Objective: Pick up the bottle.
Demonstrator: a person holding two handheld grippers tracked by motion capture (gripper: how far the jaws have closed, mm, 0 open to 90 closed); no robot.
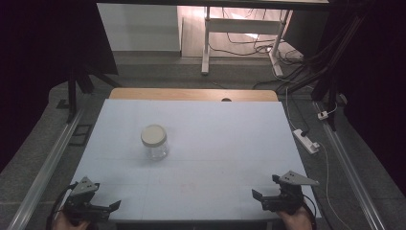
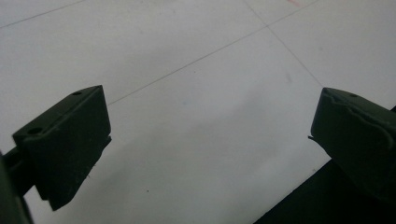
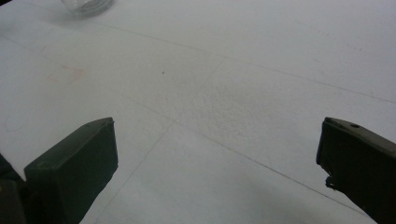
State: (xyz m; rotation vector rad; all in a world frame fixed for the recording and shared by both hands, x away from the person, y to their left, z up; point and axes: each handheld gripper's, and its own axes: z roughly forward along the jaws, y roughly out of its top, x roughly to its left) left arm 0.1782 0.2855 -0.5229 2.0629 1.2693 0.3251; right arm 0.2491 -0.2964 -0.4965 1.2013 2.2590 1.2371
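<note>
Jar (image 1: 154, 142), capped and upright, stands left of centre; we see both grippers parted and empty at the bottom corners, left gripper (image 1: 112, 206) slightly nearer than right gripper (image 1: 265, 192).

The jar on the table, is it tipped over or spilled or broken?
No, nothing stands out. The jar stands upright on the table with its pale lid on, and no spill shows around it. Both the left gripper and the right gripper are open near the front edge, apart from it.
</note>
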